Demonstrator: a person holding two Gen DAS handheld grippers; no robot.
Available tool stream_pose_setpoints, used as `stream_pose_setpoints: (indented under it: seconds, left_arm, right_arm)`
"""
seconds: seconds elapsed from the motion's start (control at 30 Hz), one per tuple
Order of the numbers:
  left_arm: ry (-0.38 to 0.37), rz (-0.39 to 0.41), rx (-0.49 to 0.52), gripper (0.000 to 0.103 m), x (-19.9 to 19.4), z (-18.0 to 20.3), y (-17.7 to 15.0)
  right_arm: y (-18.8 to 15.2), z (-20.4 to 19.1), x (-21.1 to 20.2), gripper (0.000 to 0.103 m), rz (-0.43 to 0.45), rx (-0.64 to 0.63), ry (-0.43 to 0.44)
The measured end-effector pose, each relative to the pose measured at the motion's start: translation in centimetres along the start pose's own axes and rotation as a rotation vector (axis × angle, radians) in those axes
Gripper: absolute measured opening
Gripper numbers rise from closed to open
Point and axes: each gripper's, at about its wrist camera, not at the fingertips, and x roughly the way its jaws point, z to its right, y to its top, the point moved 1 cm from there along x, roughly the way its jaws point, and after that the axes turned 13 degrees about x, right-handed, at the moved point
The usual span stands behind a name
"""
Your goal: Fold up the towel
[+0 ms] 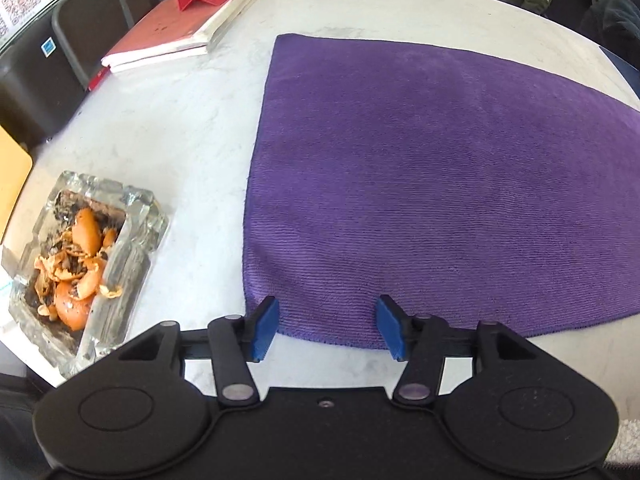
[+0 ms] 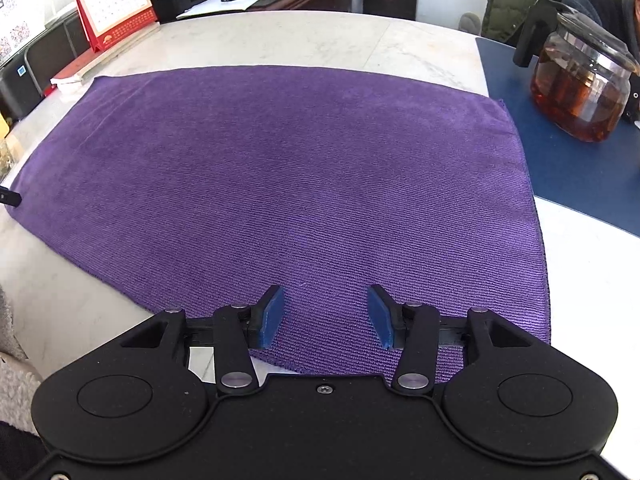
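A purple towel (image 1: 420,184) lies spread flat on the white marble table (image 1: 180,120); it also shows in the right wrist view (image 2: 300,184). My left gripper (image 1: 326,326) is open with its blue pads over the towel's near edge, close to the near left corner. My right gripper (image 2: 326,316) is open over the towel's near edge, toward the near right corner. Neither holds any cloth. The tip of the left gripper (image 2: 10,198) shows at the towel's left edge in the right wrist view.
A glass ashtray (image 1: 84,264) with orange peel stands left of the towel. Red books (image 1: 168,32) and a desk calendar (image 2: 114,4) lie at the far left. A glass teapot (image 2: 580,76) stands on a blue mat (image 2: 560,160) to the right.
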Motion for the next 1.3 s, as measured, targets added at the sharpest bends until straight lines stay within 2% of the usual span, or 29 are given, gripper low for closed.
stream_pose_setpoints:
  seconds: [0.1,0.2,0.47,0.83,1.03,1.23,1.3]
  left_arm:
    - [0.015,-0.017,0.002,0.052,-0.2,0.0,0.3]
    - [0.064,-0.029,0.025,0.050,-0.4,0.0,0.4]
    - [0.155,-0.002,-0.021,0.050,-0.1,-2.0,-0.4]
    - [0.220,-0.007,0.021,0.050,0.8,-2.3,-1.2]
    - [0.222,-0.011,0.017,0.050,0.4,-2.6,-1.7]
    - [0.185,0.045,-0.042,0.050,-1.3,-2.9,-1.8]
    - [0.173,0.094,-0.038,0.050,-2.2,-2.4,-1.2]
  right_arm:
    - [0.1,0.0,0.1,0.051,-0.006,0.000,0.000]
    - [0.3,0.1,0.1,0.053,-0.012,0.005,0.004]
    - [0.6,-0.1,0.3,0.056,-0.037,0.000,0.001]
    - [0.7,-0.8,0.7,0.059,-0.056,-0.026,-0.027]
    - [0.6,-1.0,0.7,0.060,-0.052,-0.018,-0.031]
    - [0.7,-1.1,0.8,0.062,-0.057,-0.024,-0.030]
    - [0.8,-1.0,0.9,0.062,-0.060,-0.024,-0.028]
